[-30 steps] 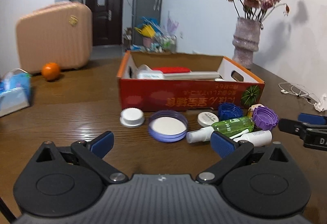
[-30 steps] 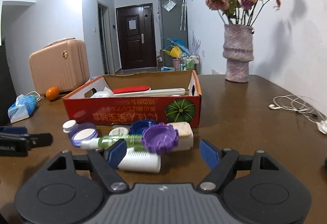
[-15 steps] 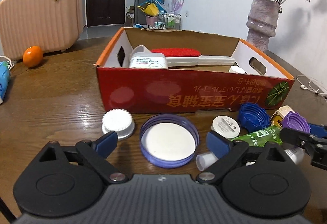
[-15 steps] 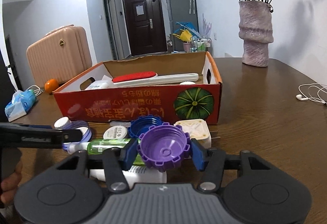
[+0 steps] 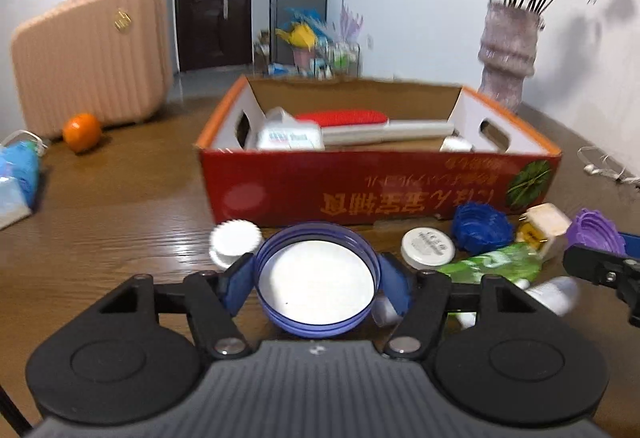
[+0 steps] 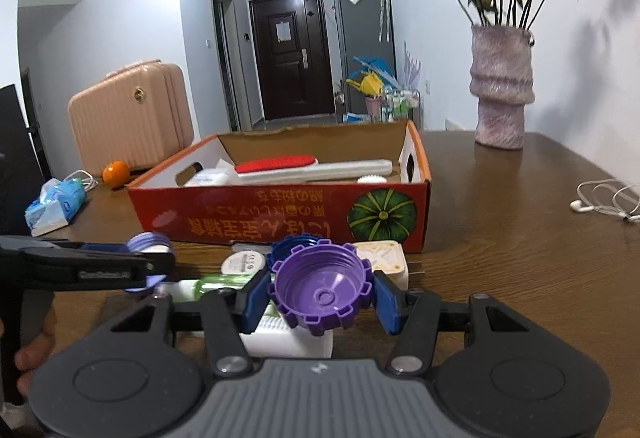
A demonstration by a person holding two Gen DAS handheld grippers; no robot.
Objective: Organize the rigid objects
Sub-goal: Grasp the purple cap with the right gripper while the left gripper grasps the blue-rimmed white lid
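We note left gripper (image 5: 316,280) jaws clamp blue lid (image 5: 316,284), right gripper (image 6: 320,296) jaws clamp purple cap (image 6: 320,288); box (image 5: 380,186) partly filled; several items remain at desk (image 5: 120,206) front edge.

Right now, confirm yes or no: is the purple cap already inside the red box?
No: the purple cap sits between the right tool's blue pads, in front of the red box, not in it.

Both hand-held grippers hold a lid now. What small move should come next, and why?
Probably lift both and carry them over the red box: the left hand-held gripper clamps the blue lid, the right the purple cap, and the box is open.
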